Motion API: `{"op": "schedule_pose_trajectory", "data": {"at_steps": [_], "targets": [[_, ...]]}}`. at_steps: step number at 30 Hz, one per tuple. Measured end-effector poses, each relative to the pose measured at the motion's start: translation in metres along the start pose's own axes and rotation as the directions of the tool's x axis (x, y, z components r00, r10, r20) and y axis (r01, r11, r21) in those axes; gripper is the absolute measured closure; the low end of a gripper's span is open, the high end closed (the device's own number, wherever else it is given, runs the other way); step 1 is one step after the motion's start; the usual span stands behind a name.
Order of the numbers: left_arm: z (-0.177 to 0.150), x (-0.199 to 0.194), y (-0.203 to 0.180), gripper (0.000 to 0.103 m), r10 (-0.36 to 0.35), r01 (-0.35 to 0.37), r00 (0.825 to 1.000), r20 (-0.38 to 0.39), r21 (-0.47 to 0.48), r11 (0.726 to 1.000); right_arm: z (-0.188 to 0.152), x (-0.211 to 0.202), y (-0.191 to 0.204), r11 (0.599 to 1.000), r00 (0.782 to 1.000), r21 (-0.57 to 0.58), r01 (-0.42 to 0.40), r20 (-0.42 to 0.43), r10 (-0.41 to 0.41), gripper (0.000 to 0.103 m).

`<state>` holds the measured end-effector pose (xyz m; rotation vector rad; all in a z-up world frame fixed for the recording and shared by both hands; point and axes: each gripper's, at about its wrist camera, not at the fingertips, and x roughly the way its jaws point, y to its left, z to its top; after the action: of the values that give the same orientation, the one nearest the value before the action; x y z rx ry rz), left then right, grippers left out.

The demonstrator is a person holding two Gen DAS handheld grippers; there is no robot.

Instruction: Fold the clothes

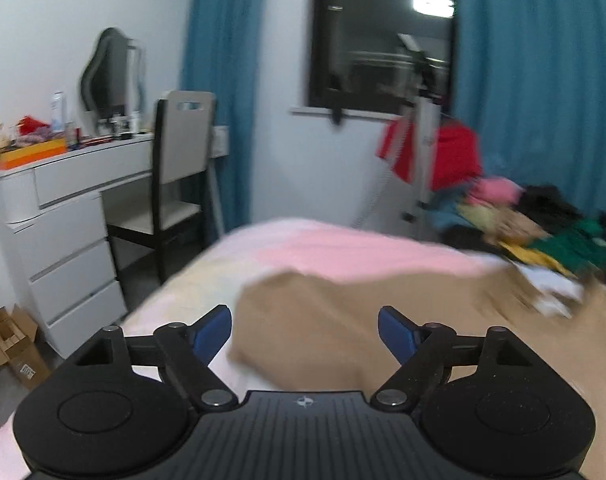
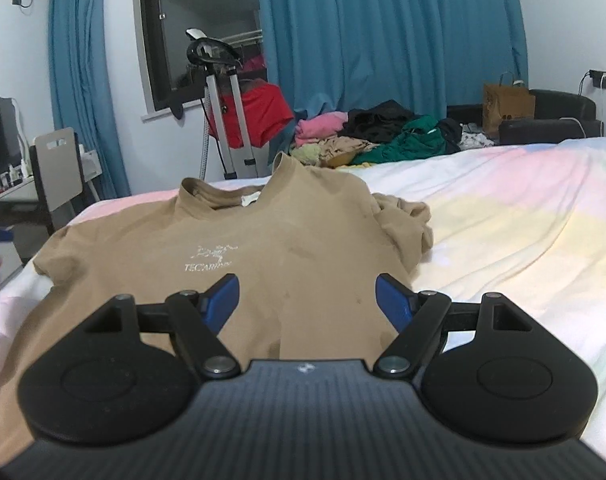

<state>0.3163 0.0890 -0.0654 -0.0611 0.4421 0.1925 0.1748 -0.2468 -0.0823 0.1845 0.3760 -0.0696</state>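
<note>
A tan T-shirt [image 2: 271, 240] with a white chest logo lies face up on the bed, collar away from me, its right sleeve bunched up. My right gripper [image 2: 307, 300] is open and empty, just above the shirt's lower part. In the blurred left wrist view the same tan shirt [image 1: 343, 320] lies under my left gripper [image 1: 305, 332], which is open and empty near the shirt's left edge.
The bed [image 2: 523, 232] has a pastel sheet. A pile of clothes [image 2: 383, 132] lies at its far side, beside a stand with a red garment [image 2: 259, 116]. A white dresser [image 1: 63, 216] and chair [image 1: 179, 168] stand left of the bed. Blue curtains hang behind.
</note>
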Motion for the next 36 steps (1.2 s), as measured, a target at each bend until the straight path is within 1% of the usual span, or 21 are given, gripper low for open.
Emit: {"op": "schedule_pose_trajectory", "data": {"at_steps": [3,5,8,9,11,13,15,16,17,21,24,26,28,31,33,35,36], "targets": [[-0.019,-0.058,-0.015,0.021,-0.051,0.051,0.999,-0.004,0.022,0.998,0.004,-0.012,-0.003,1.000,1.000,0.007,-0.007,0.023,0.007,0.026],[-0.031,-0.098,-0.024,0.019,-0.067,0.067,0.998,0.000,0.026,0.997,0.007,-0.022,-0.003,1.000,0.999,-0.005,-0.014,0.042,0.014,0.026],[-0.053,-0.155,-0.036,0.017,-0.113,0.111,0.993,0.025,0.044,0.993,0.010,-0.044,-0.002,0.999,0.997,-0.029,-0.030,0.067,0.032,0.026],[-0.060,-0.173,-0.040,0.016,-0.129,0.127,0.991,0.034,0.051,0.991,0.010,-0.051,-0.001,0.999,0.996,-0.037,-0.036,0.076,0.038,0.026],[-0.077,-0.206,-0.047,0.008,-0.155,0.149,0.985,0.074,0.079,0.986,0.012,-0.065,-0.001,0.998,0.994,-0.053,-0.046,0.092,0.051,0.026],[-0.092,-0.230,-0.051,0.007,-0.185,0.174,0.978,0.093,0.106,0.979,0.011,-0.078,0.000,0.997,0.994,-0.061,-0.050,0.095,0.056,0.026],[-0.101,-0.245,-0.050,0.006,-0.207,0.195,0.973,0.103,0.119,0.974,0.010,-0.089,-0.001,0.997,0.993,-0.048,-0.067,0.096,0.071,0.012],[-0.105,-0.250,-0.047,0.003,-0.214,0.201,0.971,0.108,0.118,0.972,0.012,-0.095,-0.001,0.996,0.992,-0.034,-0.080,0.097,0.083,0.010],[-0.108,-0.254,-0.043,0.002,-0.221,0.209,0.969,0.111,0.115,0.971,0.014,-0.099,-0.001,0.996,0.992,-0.024,-0.084,0.095,0.086,0.000],[-0.113,-0.257,-0.025,0.002,-0.250,0.242,0.964,0.094,0.085,0.966,0.021,-0.112,0.004,0.996,0.990,0.003,-0.094,0.111,0.093,0.000],[-0.109,-0.254,-0.021,0.002,-0.231,0.223,0.969,0.091,0.089,0.971,0.023,-0.114,0.005,0.996,0.991,0.030,-0.084,0.105,0.080,0.000],[-0.103,-0.256,-0.021,0.002,-0.225,0.220,0.971,0.081,0.067,0.973,0.022,-0.111,0.004,0.994,0.993,0.070,-0.078,0.089,0.072,0.000],[-0.093,-0.260,-0.021,0.003,-0.208,0.206,0.976,0.060,0.038,0.978,0.023,-0.109,0.001,0.989,0.995,0.125,-0.081,0.075,0.072,0.000],[-0.071,-0.276,-0.023,0.003,-0.186,0.186,0.982,0.042,0.000,0.983,0.025,-0.105,-0.004,0.974,0.996,0.212,-0.086,0.055,0.076,0.000],[-0.054,-0.292,-0.023,0.002,-0.172,0.173,0.983,0.061,-0.008,0.985,0.028,-0.104,-0.010,0.958,0.995,0.270,-0.101,0.054,0.089,0.000],[-0.039,-0.303,-0.023,0.002,-0.179,0.182,0.981,0.079,-0.021,0.983,0.030,-0.103,-0.017,0.947,0.994,0.303,-0.106,0.057,0.093,0.000],[-0.038,-0.307,-0.024,0.002,-0.189,0.192,0.977,0.095,-0.022,0.981,0.030,-0.101,-0.022,0.940,0.994,0.323,-0.111,0.056,0.099,0.000]]}}
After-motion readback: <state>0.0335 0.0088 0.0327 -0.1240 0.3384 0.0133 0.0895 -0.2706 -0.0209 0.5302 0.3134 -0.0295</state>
